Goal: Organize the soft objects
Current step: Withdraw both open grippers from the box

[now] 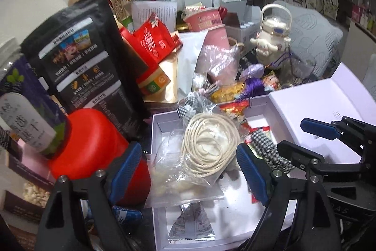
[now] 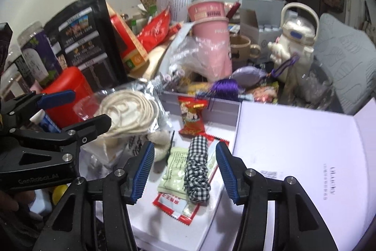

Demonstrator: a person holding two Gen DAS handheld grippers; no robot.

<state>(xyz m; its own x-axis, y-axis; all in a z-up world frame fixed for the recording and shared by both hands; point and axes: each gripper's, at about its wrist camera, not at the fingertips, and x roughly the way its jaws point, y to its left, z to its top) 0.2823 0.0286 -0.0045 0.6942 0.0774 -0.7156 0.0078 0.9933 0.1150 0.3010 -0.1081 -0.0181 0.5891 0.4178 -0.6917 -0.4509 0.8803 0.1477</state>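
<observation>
R tongs (image 2: 185, 171) part-open, empty, above scrunchie (image 2: 197, 168) lying in box (image 2: 293, 133); L tongs (image 1: 188, 175) wide, empty, over cord bag (image 1: 209, 147), prob. next grab.

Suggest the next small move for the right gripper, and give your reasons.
Probably lift the right gripper clear and head for another loose soft item. Its jaws stand open and apart from the black-and-white checked scrunchie, which already lies on snack packets inside the white box, while the purple tassel still lies outside, beyond the box's far wall.
</observation>
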